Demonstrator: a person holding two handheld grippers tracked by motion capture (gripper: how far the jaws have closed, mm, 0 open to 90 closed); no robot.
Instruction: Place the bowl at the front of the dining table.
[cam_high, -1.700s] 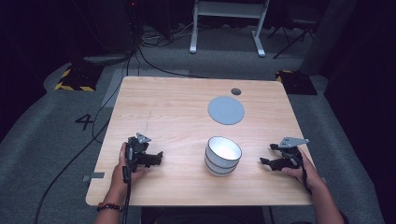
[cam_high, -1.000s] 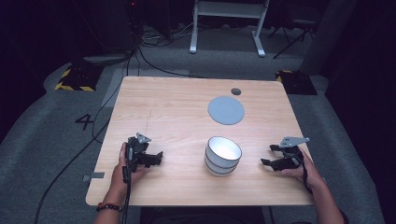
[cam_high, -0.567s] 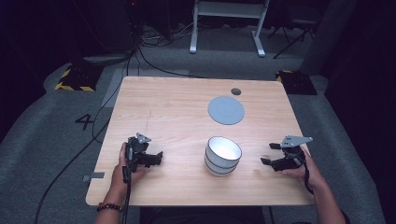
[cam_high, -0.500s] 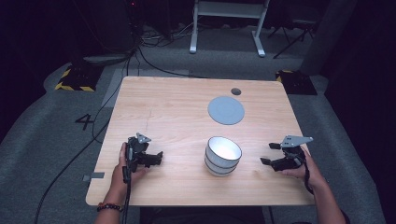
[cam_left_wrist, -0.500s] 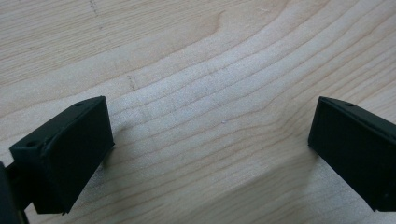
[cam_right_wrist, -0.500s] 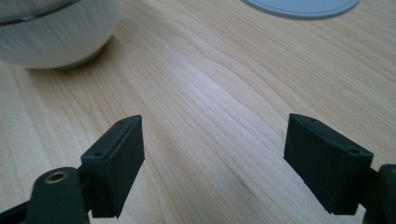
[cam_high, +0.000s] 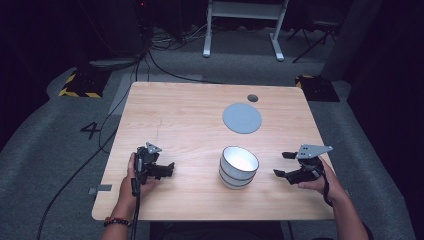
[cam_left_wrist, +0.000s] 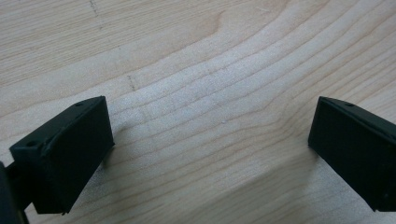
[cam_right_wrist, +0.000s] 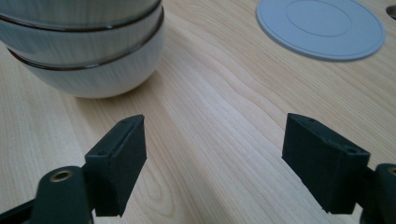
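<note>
Your left tongs (cam_high: 167, 169) spread and empty, your right tongs (cam_high: 282, 164) spread beside 2 stacked bowls (cam_high: 239, 166), wooden surface (cam_high: 185, 115)

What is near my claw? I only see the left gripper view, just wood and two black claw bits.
Observer: To its right stands a stack of white bowls, apart from your left claw.
Operator: Is anything behind the bowls?
Observer: Yes, a flat grey round disc lies farther back on the table.
Operator: Where is the other claw?
Observer: The right claw sits on the bowls' other side, open and empty, pointing toward them.
</note>
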